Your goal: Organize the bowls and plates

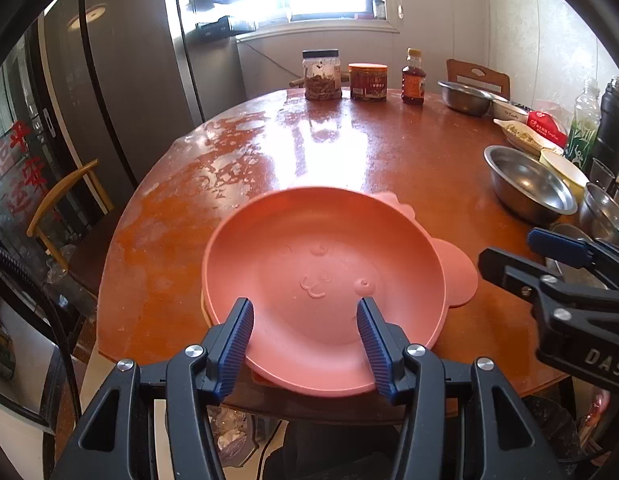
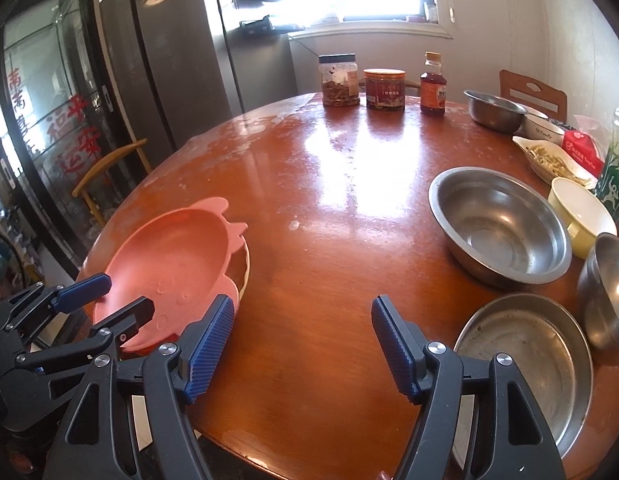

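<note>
Both grippers gape, holding nothing: left gripper over the pink bear-faced plate; steel bowls on the right remain unstacked.

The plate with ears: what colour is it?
Pink plate; clearest in the left wrist view.

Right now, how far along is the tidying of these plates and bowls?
Early. The pink bear-faced plate already sits on a yellowish dish. The left claw is open over it; the right claw is open and empty. Still loose: the large steel bowl, flat steel plate, small steel bowl, yellow bowl.
</note>
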`<state>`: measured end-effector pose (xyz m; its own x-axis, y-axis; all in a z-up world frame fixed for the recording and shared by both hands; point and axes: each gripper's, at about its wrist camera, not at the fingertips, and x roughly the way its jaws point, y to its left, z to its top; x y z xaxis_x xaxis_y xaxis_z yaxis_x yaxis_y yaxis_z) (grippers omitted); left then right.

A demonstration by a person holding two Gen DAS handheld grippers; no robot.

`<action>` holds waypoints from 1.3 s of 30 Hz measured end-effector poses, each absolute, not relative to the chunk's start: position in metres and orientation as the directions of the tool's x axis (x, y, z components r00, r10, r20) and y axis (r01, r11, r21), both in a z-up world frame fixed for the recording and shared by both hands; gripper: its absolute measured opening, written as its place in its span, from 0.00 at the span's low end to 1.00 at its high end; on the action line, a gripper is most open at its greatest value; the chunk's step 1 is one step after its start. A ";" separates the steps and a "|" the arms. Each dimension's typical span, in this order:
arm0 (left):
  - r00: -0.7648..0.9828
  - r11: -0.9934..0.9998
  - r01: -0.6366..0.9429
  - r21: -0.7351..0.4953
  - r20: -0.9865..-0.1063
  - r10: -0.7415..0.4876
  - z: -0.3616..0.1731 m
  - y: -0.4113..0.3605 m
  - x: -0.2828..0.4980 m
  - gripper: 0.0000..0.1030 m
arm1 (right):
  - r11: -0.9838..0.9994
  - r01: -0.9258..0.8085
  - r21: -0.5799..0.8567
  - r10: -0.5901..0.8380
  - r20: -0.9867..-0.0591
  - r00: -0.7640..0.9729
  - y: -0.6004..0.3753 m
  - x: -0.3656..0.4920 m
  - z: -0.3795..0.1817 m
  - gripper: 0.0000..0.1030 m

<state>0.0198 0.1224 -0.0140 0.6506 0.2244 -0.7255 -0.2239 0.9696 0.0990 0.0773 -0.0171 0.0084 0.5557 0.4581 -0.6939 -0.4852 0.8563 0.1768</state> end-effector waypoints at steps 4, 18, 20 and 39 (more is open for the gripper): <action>0.638 0.968 -0.227 0.108 -0.734 0.232 -0.022 0.122 0.029 0.52 | 0.860 -0.477 0.179 0.456 -0.688 0.564 -0.022 0.076 0.010 0.71; 0.691 0.974 -0.214 0.079 -0.692 0.208 0.015 0.102 0.028 0.54 | 0.872 -0.449 0.196 0.461 -0.636 0.619 -0.053 0.068 0.033 0.71; 0.697 0.975 -0.206 0.084 -0.686 0.207 0.021 0.095 0.027 0.55 | 0.873 -0.448 0.191 0.461 -0.623 0.632 -0.058 0.066 0.039 0.71; 0.717 0.999 -0.046 0.027 -0.695 0.052 0.063 0.024 0.023 0.61 | 0.934 -0.318 0.164 0.354 -0.543 0.762 -0.145 0.032 0.086 0.72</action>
<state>0.0230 0.0244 0.0629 0.7169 0.0518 -0.6952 -0.0456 0.9986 0.0274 0.0317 -0.1446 0.0861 0.7618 0.3540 -0.5426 -0.3176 0.9340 0.1635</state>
